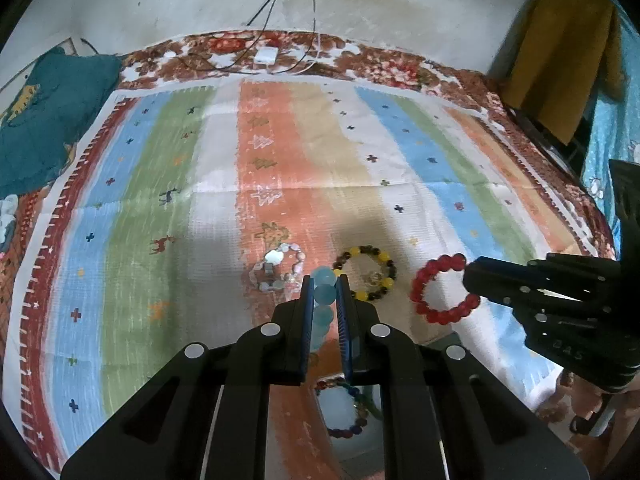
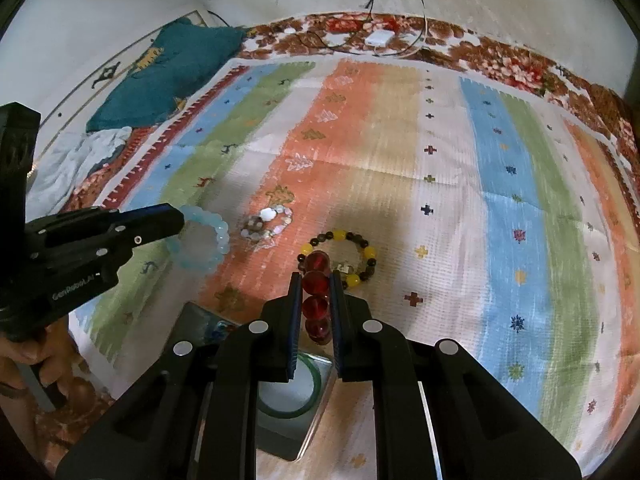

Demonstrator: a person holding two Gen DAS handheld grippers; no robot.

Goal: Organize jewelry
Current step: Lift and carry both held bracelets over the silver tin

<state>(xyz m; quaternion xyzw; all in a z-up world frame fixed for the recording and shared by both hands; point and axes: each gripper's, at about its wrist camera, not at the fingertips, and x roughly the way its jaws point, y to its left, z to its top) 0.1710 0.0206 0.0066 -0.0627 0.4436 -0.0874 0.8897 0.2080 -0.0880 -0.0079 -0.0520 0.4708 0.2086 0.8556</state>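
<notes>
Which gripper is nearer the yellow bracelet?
Right. The right gripper hangs at the yellow bracelet's near rim, holding the red bracelet; the left gripper sits farther off, beyond the pale bracelet.

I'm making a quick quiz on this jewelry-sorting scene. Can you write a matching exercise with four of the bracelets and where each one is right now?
Things:
1. light blue bracelet
2. red bracelet
3. yellow and dark bracelet
4. green bangle

Places:
A. in the clear tray under the right gripper
B. lying free on the striped cloth
C. clamped in the left gripper
D. clamped in the right gripper

Pairs: 1-C, 2-D, 3-B, 4-A
</notes>
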